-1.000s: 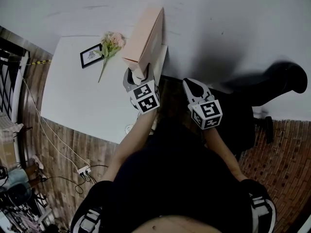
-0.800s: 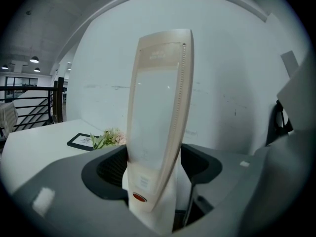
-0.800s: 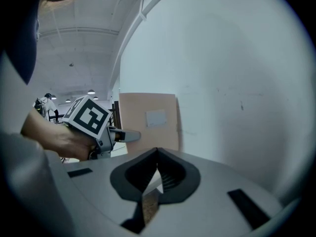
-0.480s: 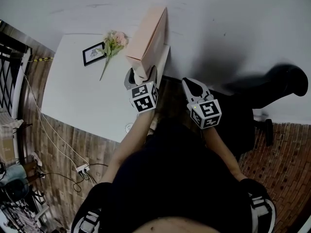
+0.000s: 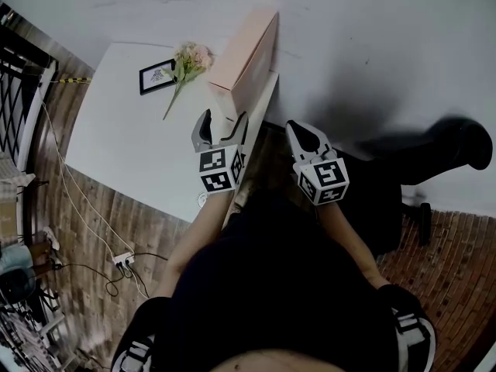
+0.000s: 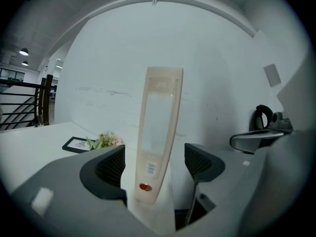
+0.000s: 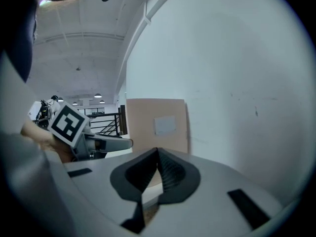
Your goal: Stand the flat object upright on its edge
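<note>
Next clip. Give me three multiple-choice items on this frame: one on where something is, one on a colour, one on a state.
1. Where do the flowers lie?
A. On the table, beside the picture frame
B. In a vase
C. In a drawer

2. What colour is the flat box?
A. Dark blue
B. Pale pink
C. Green

3. How is the flat box placed?
A. Lying flat on its broad face
B. Hanging in the air
C. Upright on its edge on the table

Answers:
1 A: the head view shows the stems right next to the frame on the tabletop.
2 B: its broad face reads pale pink in the head view and the right gripper view.
3 C: it stands on its narrow edge while the jaws of the left gripper are opening, with the box between them and the pads clear of it.
</note>
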Demonstrator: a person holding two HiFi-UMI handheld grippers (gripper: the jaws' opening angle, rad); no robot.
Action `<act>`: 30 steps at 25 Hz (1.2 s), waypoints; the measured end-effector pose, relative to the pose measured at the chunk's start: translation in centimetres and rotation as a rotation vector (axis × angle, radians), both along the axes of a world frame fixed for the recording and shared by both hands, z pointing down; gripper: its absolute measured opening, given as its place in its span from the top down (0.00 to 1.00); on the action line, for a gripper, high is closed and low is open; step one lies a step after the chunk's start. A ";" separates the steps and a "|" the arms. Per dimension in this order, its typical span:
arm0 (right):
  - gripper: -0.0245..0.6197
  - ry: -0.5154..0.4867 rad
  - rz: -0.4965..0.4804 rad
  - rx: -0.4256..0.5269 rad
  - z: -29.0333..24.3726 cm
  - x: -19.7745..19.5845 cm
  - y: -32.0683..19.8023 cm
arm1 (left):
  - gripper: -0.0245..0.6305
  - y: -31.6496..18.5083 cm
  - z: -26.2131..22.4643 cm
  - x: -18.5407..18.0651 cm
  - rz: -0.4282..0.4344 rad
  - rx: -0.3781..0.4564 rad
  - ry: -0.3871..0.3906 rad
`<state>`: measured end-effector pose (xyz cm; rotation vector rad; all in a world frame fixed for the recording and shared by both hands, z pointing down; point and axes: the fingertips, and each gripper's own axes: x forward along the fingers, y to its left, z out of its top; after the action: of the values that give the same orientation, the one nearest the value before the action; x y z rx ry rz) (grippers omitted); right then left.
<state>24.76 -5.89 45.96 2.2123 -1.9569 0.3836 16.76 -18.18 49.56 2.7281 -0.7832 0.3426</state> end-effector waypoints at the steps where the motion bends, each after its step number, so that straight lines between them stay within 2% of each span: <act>1: 0.94 0.009 -0.006 0.010 -0.4 -0.2 -0.4 | 0.38 0.2 -0.6 -0.9 -0.005 0.017 0.002; 2: 0.94 0.021 -0.012 0.023 -1.0 -0.4 -0.9 | 0.39 0.2 -1.3 -2.0 -0.015 0.043 0.004; 3: 0.94 0.033 -0.017 0.041 -1.7 -0.8 -1.4 | 0.48 0.2 -2.1 -3.1 -0.030 0.078 0.006; 5: 0.94 0.062 -0.029 0.090 -3.7 -1.7 -2.5 | 0.78 0.0 -4.2 -5.5 -0.063 0.154 0.019; 6: 0.94 0.079 -0.037 0.120 -4.9 -2.3 -2.9 | 0.88 -0.1 -5.3 -6.7 -0.081 0.186 0.026; 7: 0.94 0.097 -0.050 0.153 -6.3 -3.0 -3.4 | 0.93 -0.2 -6.4 -7.8 -0.100 0.213 0.031; 10: 0.94 0.141 -0.125 0.250 -10.5 -6.1 -4.9 | 0.95 -0.4 -9.7 -11.0 -0.168 0.283 0.030; 15: 0.94 0.126 -0.302 0.351 -15.1 -12.2 -6.9 | 0.95 0.2 -14.9 -16.8 -0.323 0.371 0.041; 23: 0.94 0.115 -0.455 0.410 -17.6 -18.9 -10.1 | 0.95 0.9 -19.2 -26.0 -0.555 0.433 0.030; 30: 0.94 0.095 -0.505 0.412 -17.4 -21.2 -10.9 | 0.95 1.5 -19.5 -29.1 -0.643 0.440 0.021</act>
<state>3.54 -16.76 28.57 1.7733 -2.6098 -0.2072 -12.39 -16.73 30.03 2.6314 -1.8316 -0.0066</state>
